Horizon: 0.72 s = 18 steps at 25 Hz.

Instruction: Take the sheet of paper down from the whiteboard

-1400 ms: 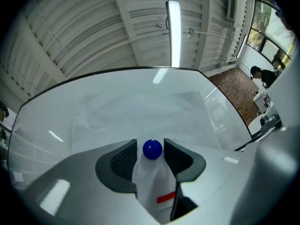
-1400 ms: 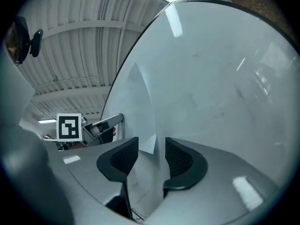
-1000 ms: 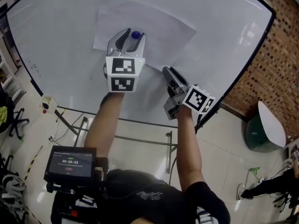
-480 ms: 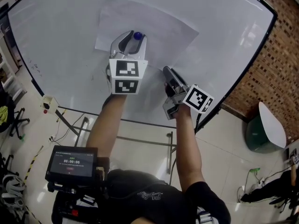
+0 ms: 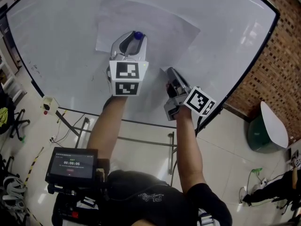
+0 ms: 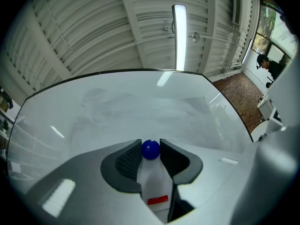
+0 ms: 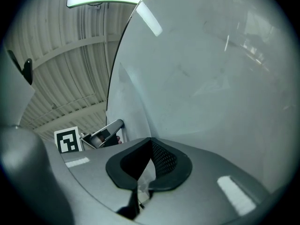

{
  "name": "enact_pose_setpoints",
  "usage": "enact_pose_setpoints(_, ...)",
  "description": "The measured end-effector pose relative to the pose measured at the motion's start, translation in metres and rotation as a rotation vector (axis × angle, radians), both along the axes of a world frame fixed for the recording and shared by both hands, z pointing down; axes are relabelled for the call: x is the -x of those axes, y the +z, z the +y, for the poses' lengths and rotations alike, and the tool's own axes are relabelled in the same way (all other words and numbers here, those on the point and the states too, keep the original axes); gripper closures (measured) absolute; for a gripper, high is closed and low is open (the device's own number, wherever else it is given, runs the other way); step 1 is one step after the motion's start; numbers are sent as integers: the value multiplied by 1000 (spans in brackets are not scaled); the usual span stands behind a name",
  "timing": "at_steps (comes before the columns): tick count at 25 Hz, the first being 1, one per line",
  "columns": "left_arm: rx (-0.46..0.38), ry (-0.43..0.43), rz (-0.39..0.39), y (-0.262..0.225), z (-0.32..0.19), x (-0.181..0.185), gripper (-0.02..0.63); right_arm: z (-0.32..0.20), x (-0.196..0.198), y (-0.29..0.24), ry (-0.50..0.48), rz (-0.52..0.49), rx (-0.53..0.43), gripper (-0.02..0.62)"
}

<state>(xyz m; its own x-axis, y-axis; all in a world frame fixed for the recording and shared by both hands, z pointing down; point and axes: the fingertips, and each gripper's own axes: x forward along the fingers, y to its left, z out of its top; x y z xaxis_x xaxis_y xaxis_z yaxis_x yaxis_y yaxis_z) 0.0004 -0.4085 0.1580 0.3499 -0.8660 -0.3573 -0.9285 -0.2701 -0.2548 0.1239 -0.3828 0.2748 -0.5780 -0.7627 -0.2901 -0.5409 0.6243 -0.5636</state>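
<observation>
A white sheet of paper (image 5: 160,29) hangs on the whiteboard (image 5: 51,36), pinned by a blue ball-headed magnet (image 5: 138,35). My left gripper (image 5: 133,36) reaches up to that magnet (image 6: 150,150). Its jaws are closing on it, and the dark pads (image 6: 127,159) touch the ball on both sides. My right gripper (image 5: 168,71) sits lower right and is shut on the sheet's bottom corner. In the right gripper view the paper (image 7: 125,109) curls off the board and runs down between the closed pads (image 7: 161,161).
A brick wall (image 5: 277,65) borders the board on the right, with a green bin and a white seat (image 5: 270,126) below it. The board's stand rail (image 5: 141,140) and a timer screen (image 5: 70,164) are near the person's body. A cable box (image 5: 47,103) hangs at the board's lower left.
The right gripper's jaws have closed on the paper's corner. The left gripper's jaws have narrowed around the blue magnet. Both hands stayed about where they were.
</observation>
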Motion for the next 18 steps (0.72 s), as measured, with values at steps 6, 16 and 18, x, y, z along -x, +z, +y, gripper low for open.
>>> enact_pose_setpoints(6, 39, 8, -5, 13, -10, 0, 483, 3, -6, 1, 20, 8, -13, 583)
enact_pose_setpoints(16, 82, -23, 97, 46, 24, 45, 483, 30, -30, 13, 241, 315, -66, 583)
enact_pose_setpoints(18, 100, -39, 121, 57, 47, 60, 482, 49, -30, 21, 276, 377, -70, 583)
